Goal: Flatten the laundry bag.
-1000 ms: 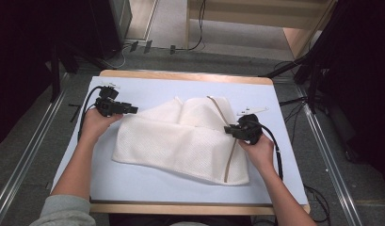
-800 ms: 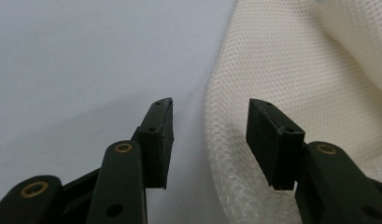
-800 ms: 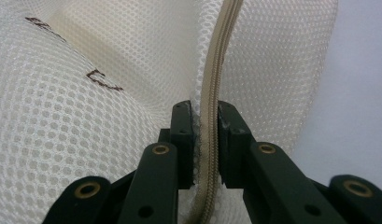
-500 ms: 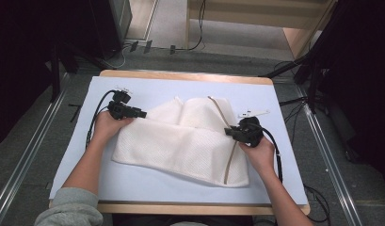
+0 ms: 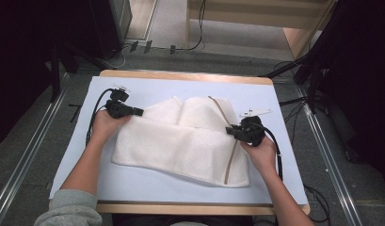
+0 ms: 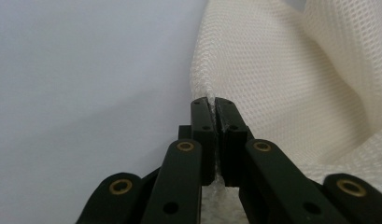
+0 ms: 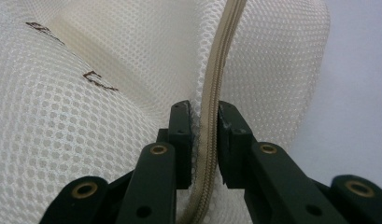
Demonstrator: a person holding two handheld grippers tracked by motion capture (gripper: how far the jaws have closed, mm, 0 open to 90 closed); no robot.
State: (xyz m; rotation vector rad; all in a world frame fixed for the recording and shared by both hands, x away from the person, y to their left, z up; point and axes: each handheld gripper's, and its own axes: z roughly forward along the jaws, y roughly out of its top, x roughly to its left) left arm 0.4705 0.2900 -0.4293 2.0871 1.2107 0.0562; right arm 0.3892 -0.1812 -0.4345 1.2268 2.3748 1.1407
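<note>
Thing: a big cream-white mesh cloth bag (image 5: 180,143) with a long tan zipper (image 5: 230,150), lying partly folded on the white-covered bench (image 5: 284,103).
Where it is: in the middle of the bench, right between the two tongs.
Left tongs (image 5: 133,112): shut tight on the bag's far left edge; in the left gripper view (image 6: 215,109) a thin bit of mesh is pinched between the jaws.
Right tongs (image 5: 231,132): closed narrowly on the zipper; in the right gripper view (image 7: 205,119) the tan strip (image 7: 212,93) runs straight up between the jaws.
Which way the bag lies: to the right of the left tongs, to the left of the right tongs.
Long side: it runs from one pair of tongs to the other, across the bench.
Zipper line: it points away from the person, crossing the bag's long side.
Nearer hand: neither; each one already holds its own side.
Next move, a guess: both hands probably must move together, or the mesh will bunch up.
</note>
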